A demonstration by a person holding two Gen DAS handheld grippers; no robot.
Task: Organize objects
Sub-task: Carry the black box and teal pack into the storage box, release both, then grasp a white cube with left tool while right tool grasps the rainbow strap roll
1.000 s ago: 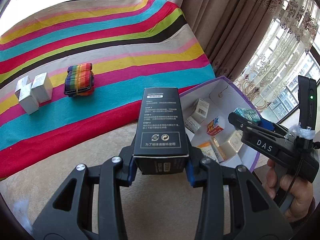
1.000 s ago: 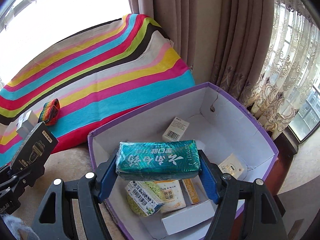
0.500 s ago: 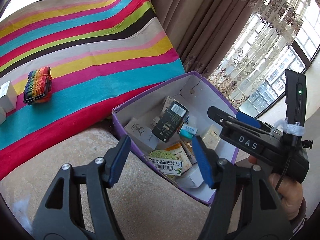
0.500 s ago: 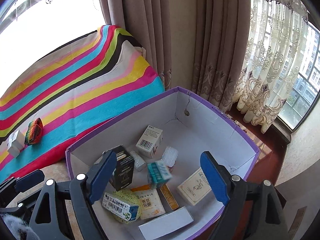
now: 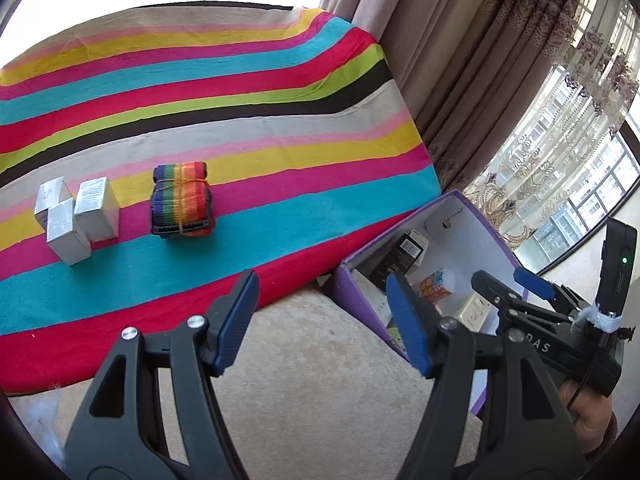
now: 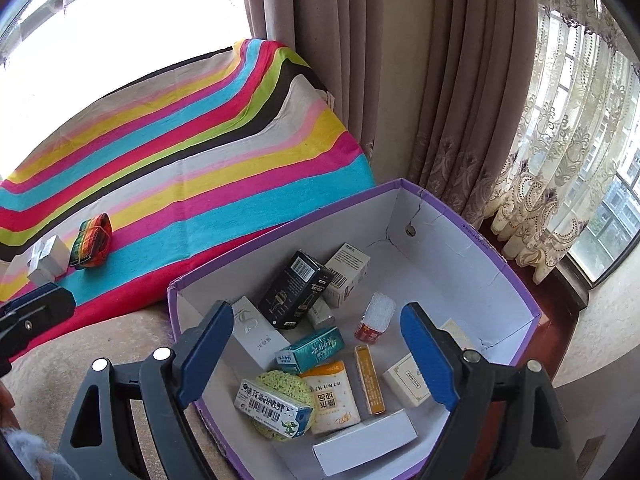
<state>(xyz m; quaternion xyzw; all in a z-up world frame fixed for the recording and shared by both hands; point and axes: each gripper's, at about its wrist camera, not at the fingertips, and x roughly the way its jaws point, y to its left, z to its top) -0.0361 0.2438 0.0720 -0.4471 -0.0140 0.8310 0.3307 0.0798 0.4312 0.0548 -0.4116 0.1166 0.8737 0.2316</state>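
My left gripper [image 5: 320,284] hangs over the beige surface beside the purple cardboard box [image 5: 360,256]; its jaws are opening with nothing between them. My right gripper [image 6: 318,312] stands open and empty above the same box [image 6: 472,236]. Inside, a black carton [image 6: 294,296] leans on white cartons and a teal packet [image 6: 312,350] lies in the middle among several other packets. On the striped cloth [image 5: 280,80] lie a rainbow strap bundle [image 5: 182,200] and three silver boxes [image 5: 76,216], apart from both grippers.
Brown curtains [image 6: 360,60] and lace curtains [image 6: 560,140] hang behind the box, by a window. The beige padded surface [image 5: 320,380] runs along the front of the cloth. A hand [image 5: 588,412] holds the right gripper's handle at the lower right.
Both grippers opened: the black carton left my left jaws and the teal packet left my right jaws, and both now lie in the purple box. The left gripper swung back toward the cloth.
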